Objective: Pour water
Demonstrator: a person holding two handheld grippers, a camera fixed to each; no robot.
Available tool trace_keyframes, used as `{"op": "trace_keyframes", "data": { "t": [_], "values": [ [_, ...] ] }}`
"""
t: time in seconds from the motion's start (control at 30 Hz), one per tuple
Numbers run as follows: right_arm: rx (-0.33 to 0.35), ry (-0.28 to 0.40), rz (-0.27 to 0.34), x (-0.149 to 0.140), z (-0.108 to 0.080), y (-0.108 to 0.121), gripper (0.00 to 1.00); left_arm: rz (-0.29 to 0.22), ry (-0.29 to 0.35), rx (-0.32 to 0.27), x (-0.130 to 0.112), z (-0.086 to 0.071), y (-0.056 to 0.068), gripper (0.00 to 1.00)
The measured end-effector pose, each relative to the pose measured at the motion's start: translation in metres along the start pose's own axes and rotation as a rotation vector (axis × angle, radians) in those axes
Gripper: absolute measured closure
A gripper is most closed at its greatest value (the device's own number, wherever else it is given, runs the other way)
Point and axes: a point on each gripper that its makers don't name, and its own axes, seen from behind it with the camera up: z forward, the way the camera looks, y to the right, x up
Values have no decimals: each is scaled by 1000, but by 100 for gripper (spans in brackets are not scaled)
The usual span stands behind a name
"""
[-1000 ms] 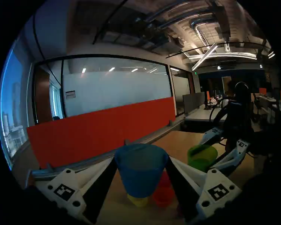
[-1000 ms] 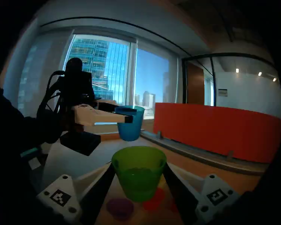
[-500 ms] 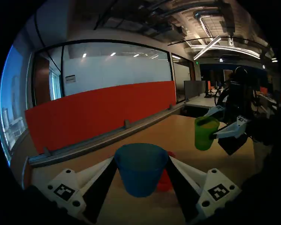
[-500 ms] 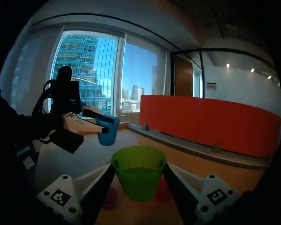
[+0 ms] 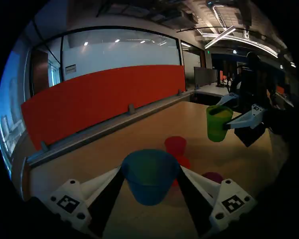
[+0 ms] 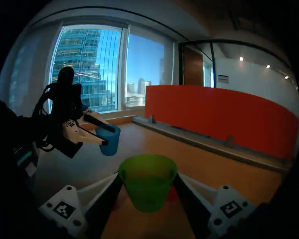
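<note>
My left gripper (image 5: pixel 150 172) is clenched on the blue cup (image 5: pixel 150 188), just nearer me than the red cup (image 5: pixel 176 144). My right gripper (image 6: pixel 148 176) grasps the green cup (image 6: pixel 148 196) (upright, lifted), right of that red cup.

The wall sign (image 5: pixel 70 68) is too small to read.
</note>
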Motion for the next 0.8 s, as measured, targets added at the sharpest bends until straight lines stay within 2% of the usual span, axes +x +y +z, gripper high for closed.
{"op": "trace_keyframes", "data": {
  "t": [0.5,0.67,0.8],
  "values": [
    [20,-168,-4,-59,14,8,11,33,-198,-53,-67,27,11,11],
    [23,-219,-4,-78,18,11,10,39,-242,-70,-83,36,14,11],
    [23,-249,-2,-90,20,14,10,34,-252,-82,-90,42,16,12]
  ]
}}
